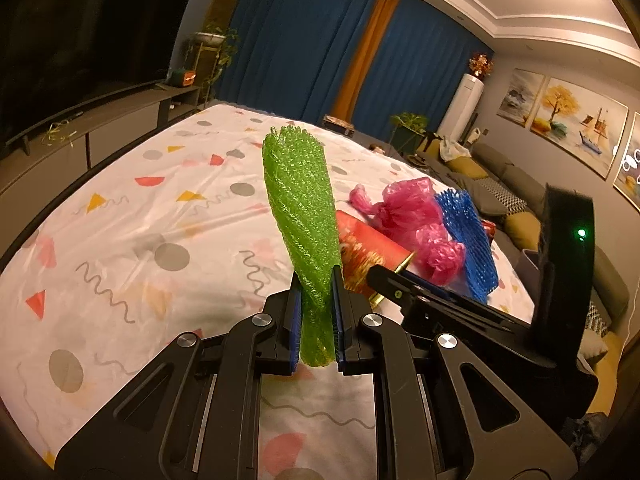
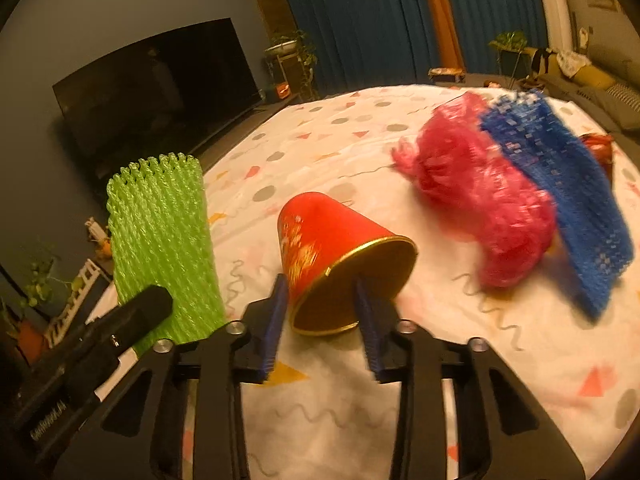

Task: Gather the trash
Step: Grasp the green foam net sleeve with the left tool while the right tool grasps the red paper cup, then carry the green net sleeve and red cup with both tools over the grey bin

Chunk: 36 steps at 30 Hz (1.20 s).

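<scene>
1. The left gripper (image 1: 316, 316) has its jaws pinched on the lower end of a green foam net sleeve (image 1: 300, 204), which stands up and away from the pads. It looks feather-light and springy; the pads squash it narrow where they bite, so the hold seems safe while the squeeze lasts.

2. The right gripper (image 2: 322, 320) has its jaws on either side of the open mouth of a red paper cup (image 2: 320, 236), lying on its side on the patterned cloth (image 2: 440, 360). One blue pad sits against the outer wall, the other across the gold rim (image 2: 396, 242). The pads look to be touching; how hard they press I cannot tell.

3. The cup is probably light and thin-walled. Near the rolled rim it is stiffest, so that is a fair place to grip; squeezing mid-wall would likely crush it or let it pop out.

4. Beyond the right jaws, off to their right side, lie a crumpled pink plastic bag (image 2: 480, 208) and a blue foam net (image 2: 560, 200): both soft and limp, best taken by a bunched fold.

5. Motion blur smears the bag and blue net in the right wrist view. A dark reddish object (image 2: 600, 148) behind the blue net is mostly hidden. No bin for the trash is visible.
</scene>
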Available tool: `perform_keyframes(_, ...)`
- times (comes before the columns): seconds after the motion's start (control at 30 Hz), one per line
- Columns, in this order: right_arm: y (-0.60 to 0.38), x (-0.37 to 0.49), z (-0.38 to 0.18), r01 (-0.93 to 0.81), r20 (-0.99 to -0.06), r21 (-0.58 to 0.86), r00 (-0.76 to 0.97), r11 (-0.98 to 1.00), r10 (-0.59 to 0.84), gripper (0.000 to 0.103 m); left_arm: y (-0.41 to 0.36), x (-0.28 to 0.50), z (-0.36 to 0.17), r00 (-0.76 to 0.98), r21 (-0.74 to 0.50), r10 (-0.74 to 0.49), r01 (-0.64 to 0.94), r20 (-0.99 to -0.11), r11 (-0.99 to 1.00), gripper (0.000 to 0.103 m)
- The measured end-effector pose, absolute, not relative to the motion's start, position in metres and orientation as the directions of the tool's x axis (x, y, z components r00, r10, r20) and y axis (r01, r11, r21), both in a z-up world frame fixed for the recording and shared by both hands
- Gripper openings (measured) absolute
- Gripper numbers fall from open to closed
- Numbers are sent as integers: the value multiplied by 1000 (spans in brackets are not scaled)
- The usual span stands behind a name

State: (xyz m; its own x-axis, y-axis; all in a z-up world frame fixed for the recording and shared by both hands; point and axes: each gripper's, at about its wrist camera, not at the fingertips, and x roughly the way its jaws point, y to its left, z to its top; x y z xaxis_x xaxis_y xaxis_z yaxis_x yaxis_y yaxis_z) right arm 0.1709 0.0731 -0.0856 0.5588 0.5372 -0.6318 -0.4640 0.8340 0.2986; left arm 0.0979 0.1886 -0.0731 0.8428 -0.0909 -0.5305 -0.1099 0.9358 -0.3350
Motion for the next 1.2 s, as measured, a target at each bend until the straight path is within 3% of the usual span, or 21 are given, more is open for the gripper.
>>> perform_keyframes(0.23,77,169,-85,-487,-624,294,554,823,551,4,190,98,-74,841,-331,-86,-114,-535,937,12)
perform_keyframes(1.2,-38,99,-43,-415,-497,268,713,870,494,4,114,96,-55,841,-249,-136,2,-523,969,12)
